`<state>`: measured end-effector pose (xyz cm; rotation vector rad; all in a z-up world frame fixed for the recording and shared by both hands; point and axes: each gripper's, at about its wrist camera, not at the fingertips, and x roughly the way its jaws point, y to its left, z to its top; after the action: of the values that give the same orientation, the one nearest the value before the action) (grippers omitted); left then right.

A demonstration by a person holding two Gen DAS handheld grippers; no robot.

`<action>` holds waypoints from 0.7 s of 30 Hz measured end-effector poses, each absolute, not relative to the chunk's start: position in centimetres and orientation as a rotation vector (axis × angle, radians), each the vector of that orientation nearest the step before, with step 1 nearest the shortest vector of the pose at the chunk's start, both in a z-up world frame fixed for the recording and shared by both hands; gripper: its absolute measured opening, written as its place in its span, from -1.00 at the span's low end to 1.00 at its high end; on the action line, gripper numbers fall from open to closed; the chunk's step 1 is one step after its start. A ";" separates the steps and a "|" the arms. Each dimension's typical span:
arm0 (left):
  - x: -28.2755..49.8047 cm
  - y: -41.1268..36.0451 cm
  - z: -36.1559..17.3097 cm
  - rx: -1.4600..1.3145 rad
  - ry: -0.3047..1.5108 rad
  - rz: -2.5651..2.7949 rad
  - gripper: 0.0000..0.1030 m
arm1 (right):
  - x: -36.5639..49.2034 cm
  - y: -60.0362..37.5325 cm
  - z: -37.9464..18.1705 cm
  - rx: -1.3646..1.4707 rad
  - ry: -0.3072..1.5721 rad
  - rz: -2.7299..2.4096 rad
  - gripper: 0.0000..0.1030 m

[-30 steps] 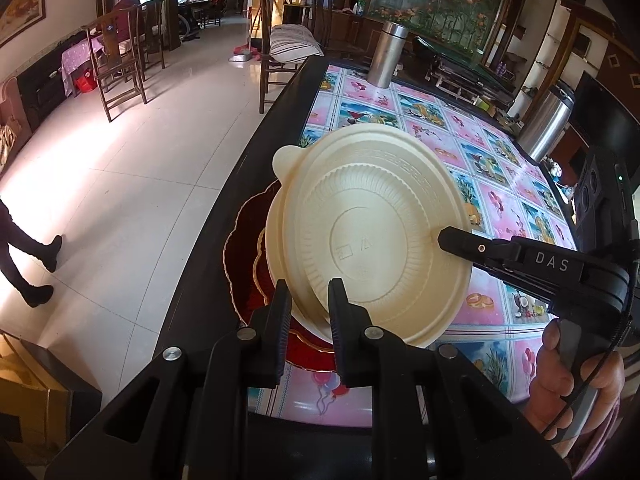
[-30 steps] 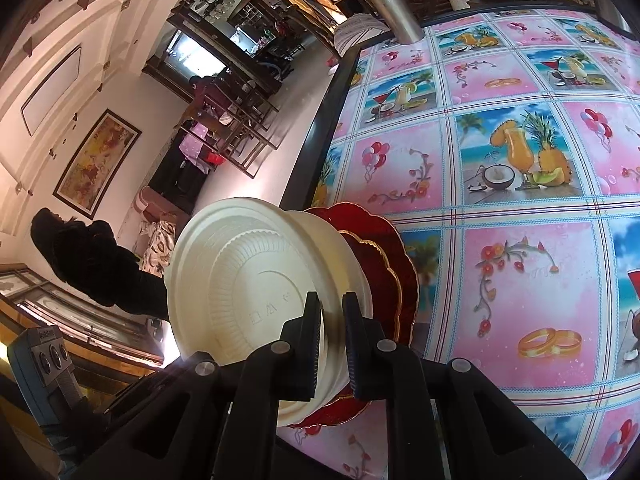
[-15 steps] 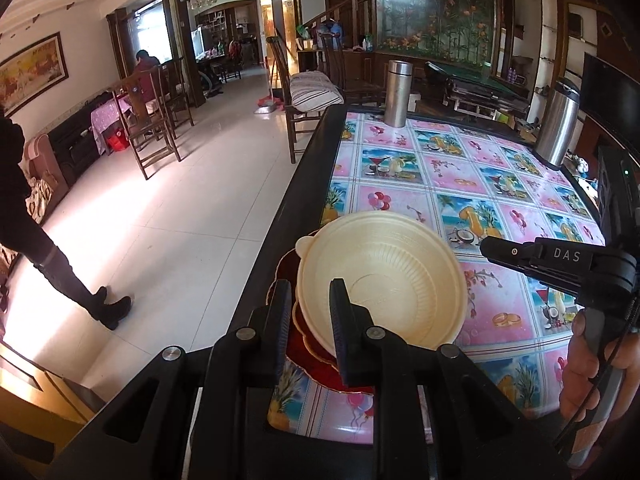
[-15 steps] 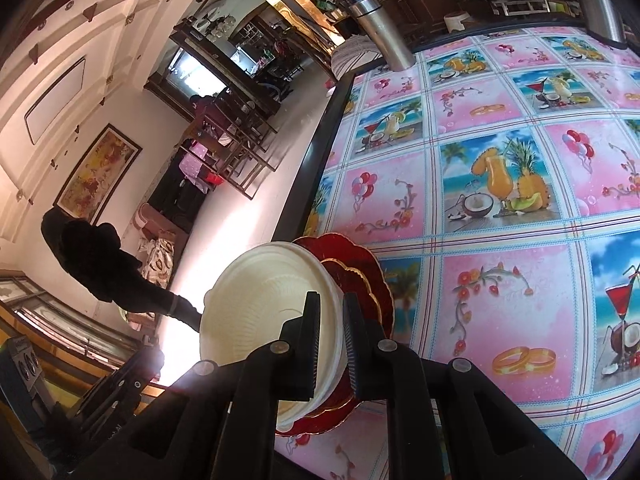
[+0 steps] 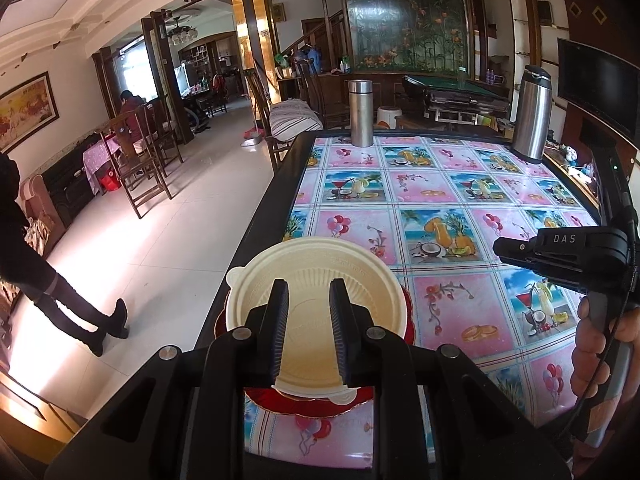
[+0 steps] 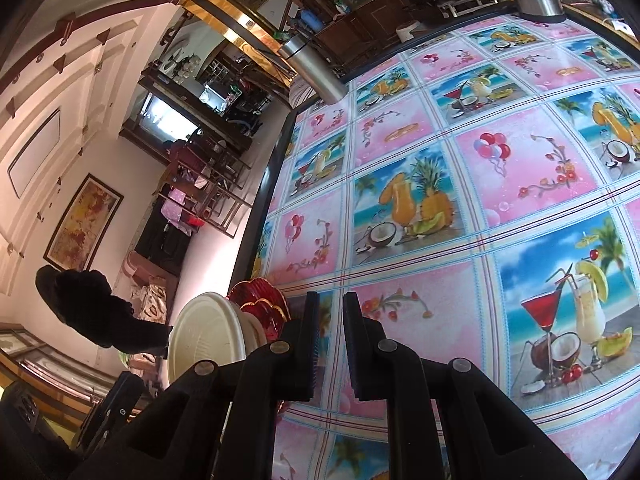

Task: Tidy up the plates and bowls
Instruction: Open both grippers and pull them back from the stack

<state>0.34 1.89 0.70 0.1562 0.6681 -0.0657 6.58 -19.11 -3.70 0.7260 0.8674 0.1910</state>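
Note:
A cream bowl [image 5: 316, 272] sits on top of red gold-rimmed plates [image 5: 304, 404] at the near left edge of the table. My left gripper [image 5: 307, 292] is open and empty, raised above and just behind the bowl. My right gripper [image 6: 328, 304] is open and empty, off to the right of the stack over the tablecloth; it also shows in the left wrist view [image 5: 516, 252]. In the right wrist view the bowl [image 6: 206, 340] and red plates [image 6: 264, 308] lie at lower left.
The table has a pink and blue pictured cloth [image 5: 432, 216] with a dark rim [image 5: 260, 224]. Two steel flasks [image 5: 361, 114] [image 5: 531, 114] stand at the far edge. A person [image 5: 48, 288] stands on the floor at left, chairs beyond.
Both grippers let go of the cream bowl and drew back. The bowl now rests on the red plates. The right gripper moved right, away from the stack.

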 end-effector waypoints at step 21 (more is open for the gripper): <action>0.2 -6.5 2.4 0.239 0.544 -0.063 0.50 | 4.1 -30.4 -4.9 0.839 0.764 0.077 -0.59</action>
<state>0.16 -6.49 2.40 0.2394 0.5444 -0.0629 4.13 -30.41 -4.90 0.8389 0.7642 0.0766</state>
